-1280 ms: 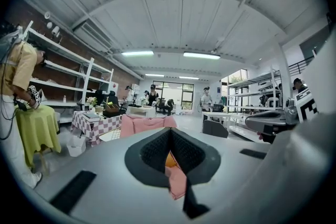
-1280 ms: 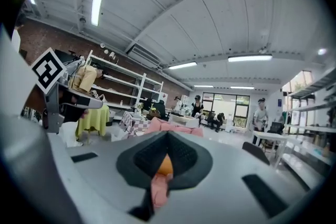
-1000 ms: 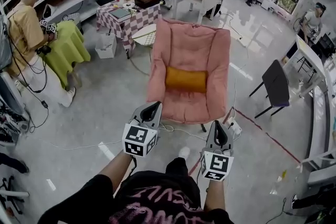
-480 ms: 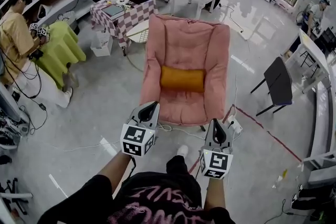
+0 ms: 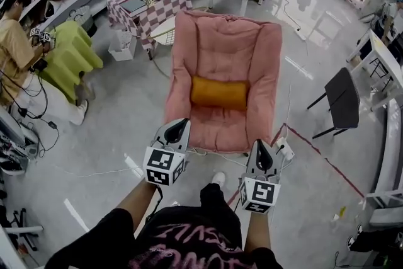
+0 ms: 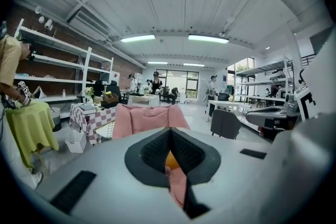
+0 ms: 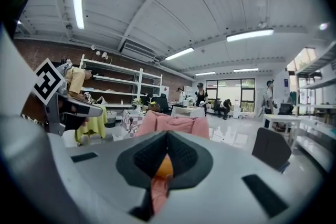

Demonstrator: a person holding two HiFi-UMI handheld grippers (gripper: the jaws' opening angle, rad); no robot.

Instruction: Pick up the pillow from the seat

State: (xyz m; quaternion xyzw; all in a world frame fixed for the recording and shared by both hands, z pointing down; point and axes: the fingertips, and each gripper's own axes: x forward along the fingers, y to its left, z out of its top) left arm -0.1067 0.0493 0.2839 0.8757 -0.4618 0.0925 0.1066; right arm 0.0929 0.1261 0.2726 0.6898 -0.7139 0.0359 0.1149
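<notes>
An orange pillow (image 5: 218, 92) lies across the seat of a pink padded chair (image 5: 227, 47) in the middle of the head view. My left gripper (image 5: 180, 128) hangs shut just short of the chair's front left edge, holding nothing. My right gripper (image 5: 262, 157) is shut and empty too, off the front right corner, a little farther back. In the left gripper view the closed left gripper (image 6: 170, 135) points at the chair (image 6: 140, 119), and a sliver of the pillow (image 6: 170, 160) shows below the tips. The right gripper view shows the same: right gripper (image 7: 167, 137), chair (image 7: 173, 124), pillow (image 7: 165, 167).
A checkered table (image 5: 143, 14) and a white stool (image 5: 165, 31) stand behind the chair's left side. A person (image 5: 16, 41) stands by a green-draped table (image 5: 74, 53) at the left. A dark chair (image 5: 343, 101) sits right. A power strip (image 5: 283, 149) and cables lie by the chair's foot.
The chair and pillow have grown slightly and shifted in the head view as I came closer. Both grippers stay shut and keep their places in front of me.
</notes>
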